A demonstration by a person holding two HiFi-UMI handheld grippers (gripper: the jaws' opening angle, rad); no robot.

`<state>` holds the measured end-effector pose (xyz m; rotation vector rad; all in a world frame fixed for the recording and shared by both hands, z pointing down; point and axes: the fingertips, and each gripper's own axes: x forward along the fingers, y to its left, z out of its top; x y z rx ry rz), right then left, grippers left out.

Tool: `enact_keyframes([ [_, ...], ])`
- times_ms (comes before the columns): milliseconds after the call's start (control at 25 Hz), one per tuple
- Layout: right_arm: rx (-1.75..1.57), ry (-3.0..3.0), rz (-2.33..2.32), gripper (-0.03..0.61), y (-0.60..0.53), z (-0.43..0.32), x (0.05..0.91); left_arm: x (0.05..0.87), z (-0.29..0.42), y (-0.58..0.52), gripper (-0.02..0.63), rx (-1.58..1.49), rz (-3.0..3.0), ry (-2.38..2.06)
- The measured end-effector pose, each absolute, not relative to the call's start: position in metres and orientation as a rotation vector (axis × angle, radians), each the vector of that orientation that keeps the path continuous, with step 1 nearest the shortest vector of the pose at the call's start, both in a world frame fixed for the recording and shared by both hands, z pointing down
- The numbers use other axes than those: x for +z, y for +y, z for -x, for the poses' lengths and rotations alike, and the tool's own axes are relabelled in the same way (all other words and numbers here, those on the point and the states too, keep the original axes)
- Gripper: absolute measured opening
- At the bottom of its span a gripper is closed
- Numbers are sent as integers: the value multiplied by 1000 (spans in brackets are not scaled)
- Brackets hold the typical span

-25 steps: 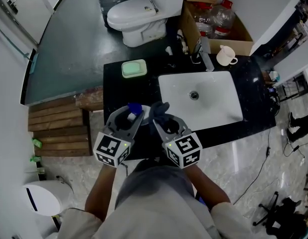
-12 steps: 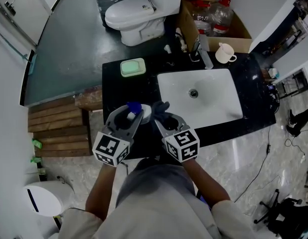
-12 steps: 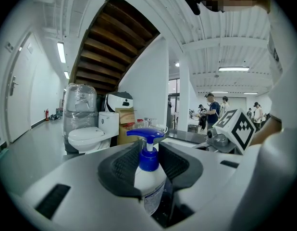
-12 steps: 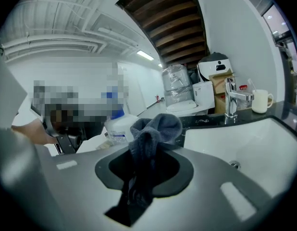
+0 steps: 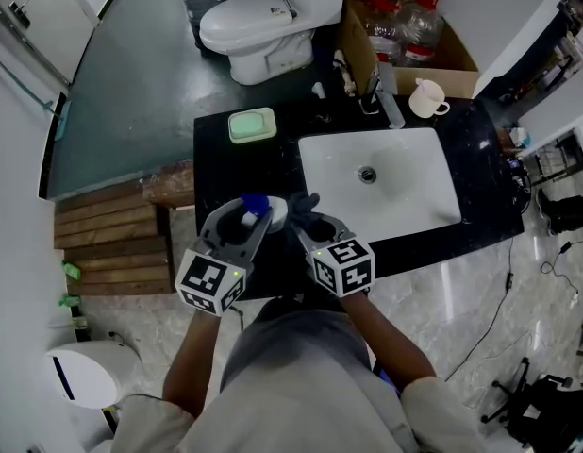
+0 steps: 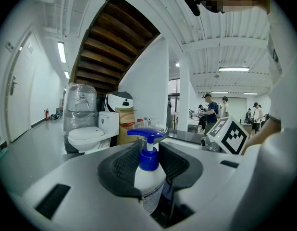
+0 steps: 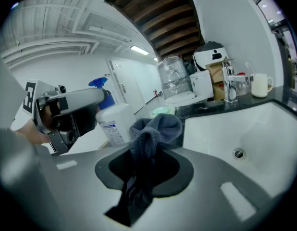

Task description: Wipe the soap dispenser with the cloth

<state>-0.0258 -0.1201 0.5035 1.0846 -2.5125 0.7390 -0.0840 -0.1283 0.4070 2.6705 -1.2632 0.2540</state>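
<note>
A white soap dispenser (image 6: 149,181) with a blue pump head (image 5: 253,204) sits upright between the jaws of my left gripper (image 5: 252,217), which is shut on its body. In the right gripper view the same bottle (image 7: 115,122) stands just left of the cloth. A dark grey cloth (image 7: 151,136) is bunched between the jaws of my right gripper (image 5: 304,217), which is shut on it. The cloth (image 5: 302,206) sticks out beyond the jaws, close beside the bottle's side; I cannot tell whether they touch. Both grippers hover over the front left of the black counter (image 5: 211,173).
A white sink basin (image 5: 378,185) lies to the right, with a tap (image 5: 384,95) and a white mug (image 5: 427,104) behind it. A green soap dish (image 5: 252,125) sits on the counter's back left. A toilet (image 5: 257,25) and wooden steps (image 5: 112,239) stand beyond.
My right gripper has sunk a little with the cloth and rolled slightly. The left gripper and the bottle have kept still.
</note>
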Motion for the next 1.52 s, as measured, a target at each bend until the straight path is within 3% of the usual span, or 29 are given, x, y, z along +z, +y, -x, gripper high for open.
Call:
enact_keyframes([
  [840,1041,-2560,-1097,72,-110,29,489,405,85,-130,124,237,-2654,-1276],
  [1520,1017,-2593,-1087,72,-135,42,478,406,98,-132,126,225,-2600,-1275],
])
